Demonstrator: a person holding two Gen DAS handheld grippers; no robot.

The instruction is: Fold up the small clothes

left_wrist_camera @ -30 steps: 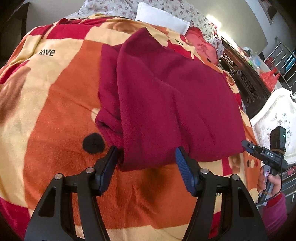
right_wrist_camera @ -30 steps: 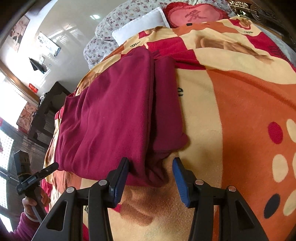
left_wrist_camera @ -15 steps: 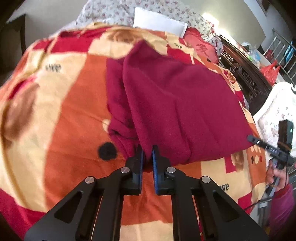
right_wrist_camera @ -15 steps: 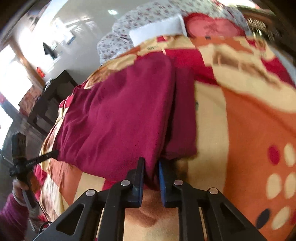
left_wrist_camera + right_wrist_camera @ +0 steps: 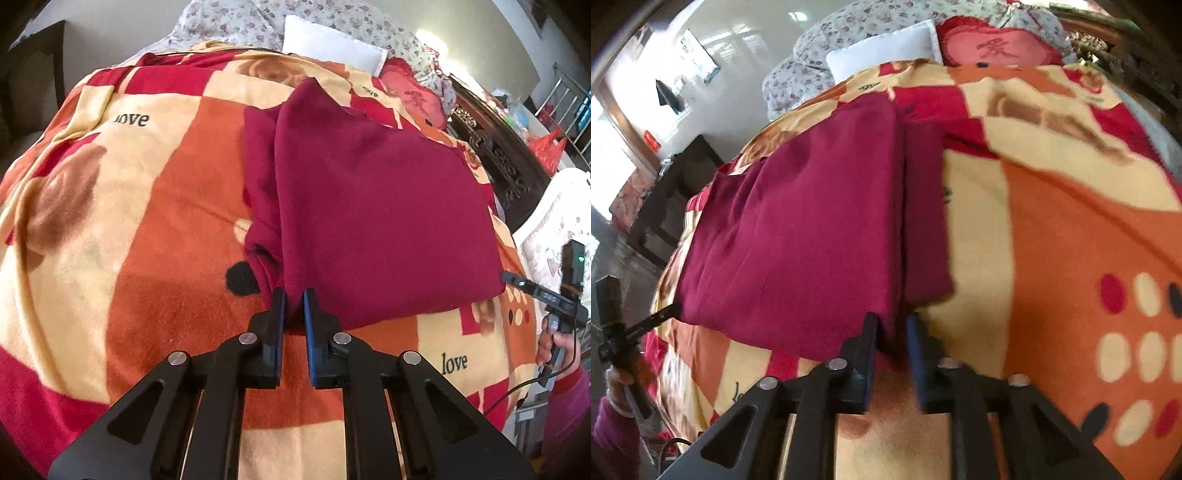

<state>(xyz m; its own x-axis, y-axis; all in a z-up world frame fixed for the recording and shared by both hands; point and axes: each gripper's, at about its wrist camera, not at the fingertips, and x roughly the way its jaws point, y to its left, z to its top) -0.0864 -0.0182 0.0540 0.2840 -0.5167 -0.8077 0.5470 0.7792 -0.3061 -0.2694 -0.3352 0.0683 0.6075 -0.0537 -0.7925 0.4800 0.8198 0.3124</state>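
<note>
A dark red fleece garment [image 5: 369, 206] lies partly folded on the bed, a sleeve tucked along its left side in the left wrist view. My left gripper [image 5: 294, 297] is shut on the garment's near corner. In the right wrist view the same garment [image 5: 798, 229] spreads to the left, and my right gripper [image 5: 892, 325] is shut on its near edge by the folded strip. The right gripper also shows in the left wrist view [image 5: 517, 284], and the left gripper in the right wrist view [image 5: 665, 315], each at an opposite bottom corner of the garment.
The bed is covered by an orange, cream and red blanket [image 5: 110, 221] printed with "love". A white pillow [image 5: 332, 48] and a red cushion [image 5: 993, 48] lie at the head. A dark carved wooden headboard [image 5: 498, 155] stands on the right. A dark cabinet [image 5: 676, 192] stands beside the bed.
Both grippers went from open around the garment's near edge to shut on it. Both have lifted and pulled back slightly, so the garment looks smaller and its edge is drawn taut.
</note>
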